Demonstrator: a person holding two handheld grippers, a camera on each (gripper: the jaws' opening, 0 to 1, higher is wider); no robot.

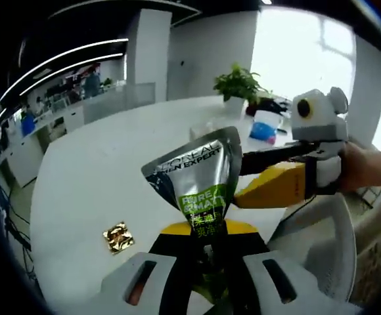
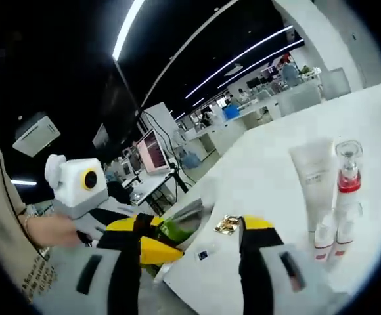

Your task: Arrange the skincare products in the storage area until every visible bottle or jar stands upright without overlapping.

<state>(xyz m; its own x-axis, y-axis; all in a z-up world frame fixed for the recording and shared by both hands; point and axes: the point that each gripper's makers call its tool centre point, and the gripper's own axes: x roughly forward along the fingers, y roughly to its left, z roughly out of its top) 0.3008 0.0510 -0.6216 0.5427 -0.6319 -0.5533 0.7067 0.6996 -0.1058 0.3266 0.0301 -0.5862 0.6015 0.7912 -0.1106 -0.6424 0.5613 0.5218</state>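
My left gripper [image 1: 207, 244] is shut on a silver tube [image 1: 200, 174] with a green label, its flat crimped end pointing away from the camera. The right gripper [image 1: 244, 176] comes in from the right, held by a hand [image 1: 368, 167], with its jaws at the tube's right edge. In the right gripper view my right gripper [image 2: 197, 230] stands open, and the silver tube [image 2: 185, 224] lies between its tips. On the white table [image 2: 263, 170] a white tube [image 2: 314, 177], a clear bottle with a red band [image 2: 348, 172] and two small bottles [image 2: 334, 237] stand upright.
A gold foil packet [image 1: 118, 237] [image 2: 228, 224] lies on the table near a small dark square [image 2: 202, 254]. A potted plant [image 1: 236, 84] and a white-and-blue container [image 1: 266, 126] stand at the table's far side. Office desks lie beyond.
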